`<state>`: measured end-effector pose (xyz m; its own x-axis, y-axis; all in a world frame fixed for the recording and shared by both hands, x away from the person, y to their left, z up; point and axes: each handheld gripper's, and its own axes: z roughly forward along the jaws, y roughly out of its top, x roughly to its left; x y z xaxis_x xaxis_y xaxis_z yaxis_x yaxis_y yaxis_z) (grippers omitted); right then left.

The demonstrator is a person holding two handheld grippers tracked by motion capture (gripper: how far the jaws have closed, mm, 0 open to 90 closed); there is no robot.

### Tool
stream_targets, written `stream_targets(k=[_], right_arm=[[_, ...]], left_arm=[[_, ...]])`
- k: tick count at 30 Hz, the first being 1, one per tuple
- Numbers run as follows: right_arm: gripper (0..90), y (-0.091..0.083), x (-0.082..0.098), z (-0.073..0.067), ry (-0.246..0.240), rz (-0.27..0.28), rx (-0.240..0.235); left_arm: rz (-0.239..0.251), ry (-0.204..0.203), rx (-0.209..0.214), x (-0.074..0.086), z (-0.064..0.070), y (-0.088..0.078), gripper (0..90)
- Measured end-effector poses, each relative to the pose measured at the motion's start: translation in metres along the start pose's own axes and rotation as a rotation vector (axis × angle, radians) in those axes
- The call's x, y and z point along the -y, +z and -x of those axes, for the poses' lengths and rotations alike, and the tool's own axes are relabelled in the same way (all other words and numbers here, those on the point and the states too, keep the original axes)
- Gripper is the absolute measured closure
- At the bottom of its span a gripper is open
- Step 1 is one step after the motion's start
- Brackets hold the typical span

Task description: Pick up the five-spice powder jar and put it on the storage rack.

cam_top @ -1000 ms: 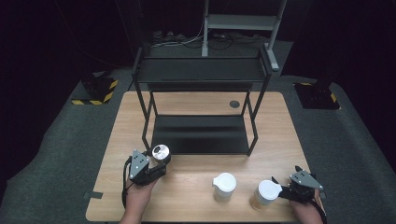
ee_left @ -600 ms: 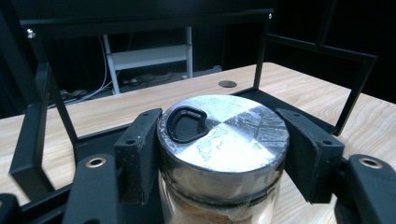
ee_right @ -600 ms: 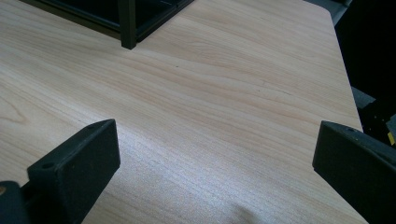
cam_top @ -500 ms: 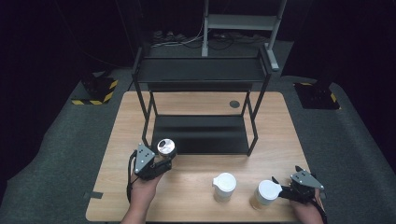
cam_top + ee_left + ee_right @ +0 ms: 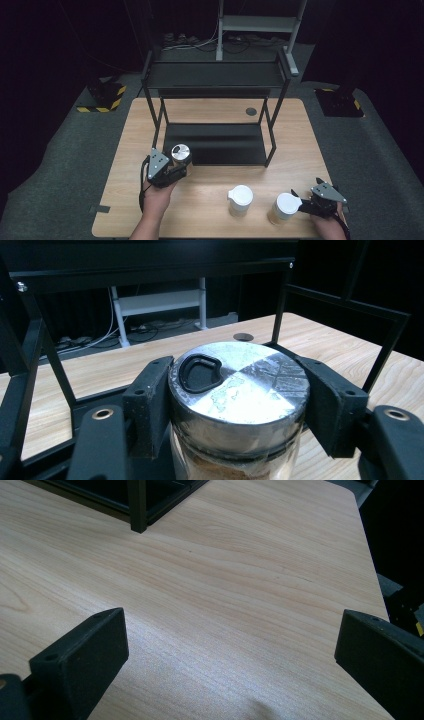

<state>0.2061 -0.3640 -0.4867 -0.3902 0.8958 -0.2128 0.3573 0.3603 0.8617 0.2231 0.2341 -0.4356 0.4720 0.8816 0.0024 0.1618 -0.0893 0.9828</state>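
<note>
Over the last second the left gripper [image 5: 172,167] carries its jar from the lower left of the high view up and a little rightward, so that the jar with the silver lid [image 5: 180,152] now sits just at the front left corner of the black two-tier rack [image 5: 215,75], close to the lower shelf [image 5: 215,142]; the jar looks lifted clear of the wooden table [image 5: 210,215], which I read as the carry towards the rack being nearly done, with the set-down on a shelf still to come. The right gripper [image 5: 306,204] keeps its place at the lower right of the high view, just beside a white-lidded cup [image 5: 283,207], with a second white-lidded cup [image 5: 240,200] to the left of it. The left gripper view adds what the high view cannot: the jaws clamp the jar [image 5: 239,405] just under its metal lid, the lid has a black pull ring at its upper left, and brownish contents show through the glass. The right gripper view shows that gripper [image 5: 227,650] with jaws spread wide and bare wood between them, and a rack leg [image 5: 137,505] at the top of the frame
</note>
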Motion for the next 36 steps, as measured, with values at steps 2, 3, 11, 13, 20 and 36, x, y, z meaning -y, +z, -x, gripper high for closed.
stream_targets(k=[2, 3, 11, 13, 20, 36], right_arm=[[0.0, 0.0, 0.0, 0.0, 0.0, 0.0, 0.0], [0.0, 0.0, 0.0, 0.0, -0.001, 0.0, 0.0], [0.0, 0.0, 0.0, 0.0, 0.0, 0.0, 0.0], [0.0, 0.0, 0.0, 0.0, 0.002, 0.001, -0.001], [0.0, 0.0, 0.0, 0.0, 0.003, 0.003, -0.001], [0.0, 0.0, 0.001, 0.001, 0.007, 0.004, -0.002]], left_arm=[[0.0, -0.002, -0.001, 0.0, 0.0, 0.001, 34.8], [-0.001, 0.0, -0.002, -0.001, 0.0, 0.001, 34.8], [-0.011, -0.003, -0.021, -0.001, 0.0, 0.007, 34.8], [-0.017, -0.003, -0.029, -0.001, -0.001, 0.009, 34.8], [-0.026, -0.002, -0.051, 0.0, -0.001, 0.016, 34.8], [-0.042, 0.0, -0.077, 0.001, -0.007, 0.032, 34.8]])
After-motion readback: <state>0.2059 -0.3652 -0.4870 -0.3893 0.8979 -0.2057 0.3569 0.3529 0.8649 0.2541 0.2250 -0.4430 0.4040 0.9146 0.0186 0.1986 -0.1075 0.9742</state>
